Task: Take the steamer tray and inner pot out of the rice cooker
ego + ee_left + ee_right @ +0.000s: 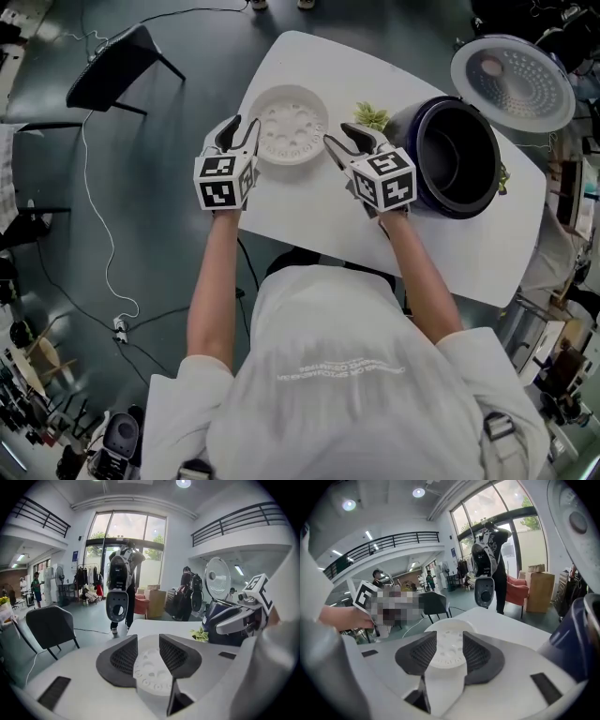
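White desk (309, 202) holds the round white plastic steamer tray with holes (289, 124), so it is already out. The left tongs (242, 127) and right tongs (339, 136) hang beside it, jaws apart and empty. The dark inner pot (459, 155) sits in the dark blue rice cooker (422, 187), probably next.

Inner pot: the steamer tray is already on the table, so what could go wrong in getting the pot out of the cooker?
The inner pot sits deep in the rice cooker, so a grip on its rim by the open right gripper may slip. The small plant lies between that gripper and the cooker and could be knocked. The raised lid might catch the pot as it rises.
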`<state>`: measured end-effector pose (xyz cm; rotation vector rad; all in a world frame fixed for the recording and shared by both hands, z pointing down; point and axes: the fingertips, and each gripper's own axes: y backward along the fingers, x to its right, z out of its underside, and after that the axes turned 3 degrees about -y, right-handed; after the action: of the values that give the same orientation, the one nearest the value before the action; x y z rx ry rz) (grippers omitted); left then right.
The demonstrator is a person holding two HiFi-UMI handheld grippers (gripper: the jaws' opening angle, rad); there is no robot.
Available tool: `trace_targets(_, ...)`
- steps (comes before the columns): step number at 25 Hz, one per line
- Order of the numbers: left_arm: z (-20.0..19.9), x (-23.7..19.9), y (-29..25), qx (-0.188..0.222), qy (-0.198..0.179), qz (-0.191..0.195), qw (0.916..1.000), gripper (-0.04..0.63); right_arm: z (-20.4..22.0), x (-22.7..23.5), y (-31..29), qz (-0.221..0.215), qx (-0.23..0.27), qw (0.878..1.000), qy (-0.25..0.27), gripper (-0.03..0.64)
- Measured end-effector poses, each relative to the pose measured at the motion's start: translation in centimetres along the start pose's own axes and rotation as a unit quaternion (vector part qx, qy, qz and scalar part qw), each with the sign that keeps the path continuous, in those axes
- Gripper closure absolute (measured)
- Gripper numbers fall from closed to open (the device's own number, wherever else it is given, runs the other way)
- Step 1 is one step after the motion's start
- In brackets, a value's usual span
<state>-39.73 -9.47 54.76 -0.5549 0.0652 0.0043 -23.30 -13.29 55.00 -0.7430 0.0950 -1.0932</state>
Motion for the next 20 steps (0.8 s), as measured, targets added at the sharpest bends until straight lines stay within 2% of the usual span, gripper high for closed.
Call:
trace_targets(2,-1.1,0.8,0.9,0.016,-0.006,-0.001,0.9999,0.439,-0.7,-0.4,1.6,-0.001,0.016,1.000,0.002,0.428)
trace_targets(6,-3.9,4.0,2.6,0.053,-0.041,0.007,0.9977,0.439,-2.0,-0.4,5.6,0.002,0.049,0.999,0.004,0.426)
trace_targets(13,-8.6,9.6,3.1,0.102,-0.064,0.058,0.9910,0.463,-5.2,0.2,11.4,0.007,0.122,0.992,-0.010,0.440)
trace_targets(16,-10.4,11.6,2.9,0.117,-0.075,0.088,0.9864,0.468,-6.7,0.3,14.1,0.021,0.159,0.987,-0.008,0.441)
trace_targets(20,-11.9,15.1,2.2,0.126,-0.090,0.121,0.9805,0.468,-6.9,2.8,18.4,0.070,0.192,0.979,-0.012,0.441)
